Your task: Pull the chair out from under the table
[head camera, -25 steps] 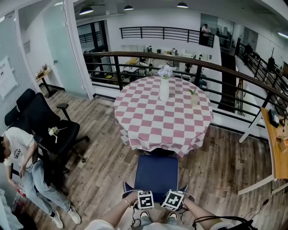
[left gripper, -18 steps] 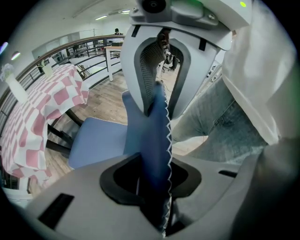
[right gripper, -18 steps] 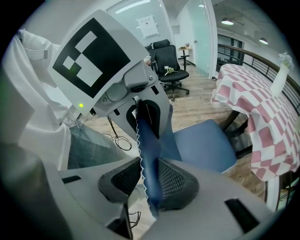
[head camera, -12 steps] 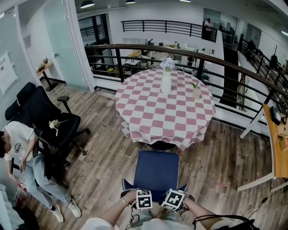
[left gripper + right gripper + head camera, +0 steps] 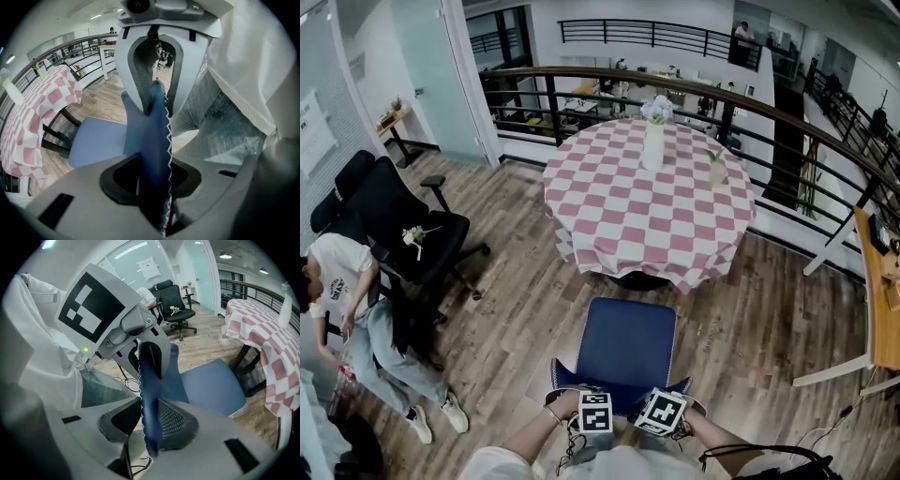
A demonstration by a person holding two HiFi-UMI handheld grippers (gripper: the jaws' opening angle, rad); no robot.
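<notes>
The chair has a blue seat (image 5: 630,345) and stands just in front of the round table (image 5: 609,234), which wears a pink-and-white checked cloth. Both grippers hold the top edge of the chair's blue backrest (image 5: 151,133), side by side at the bottom of the head view. My left gripper (image 5: 596,414) (image 5: 157,187) is shut on that stitched edge. My right gripper (image 5: 662,413) (image 5: 150,427) is shut on the same backrest (image 5: 149,385), right next to the left one. Each gripper view shows the seat (image 5: 212,385) beyond the jaws, with the table behind it.
On the table stand a white vase of flowers (image 5: 653,141) and a small glass with a sprig (image 5: 716,169). A black office chair (image 5: 403,244) and a seated person (image 5: 347,300) are at the left. A railing (image 5: 769,131) runs behind the table, a wooden desk (image 5: 883,291) stands at the right.
The chair has slid back from the table toward me with both grippers on its backrest. A strip of bare floor now shows between seat and tablecloth.
</notes>
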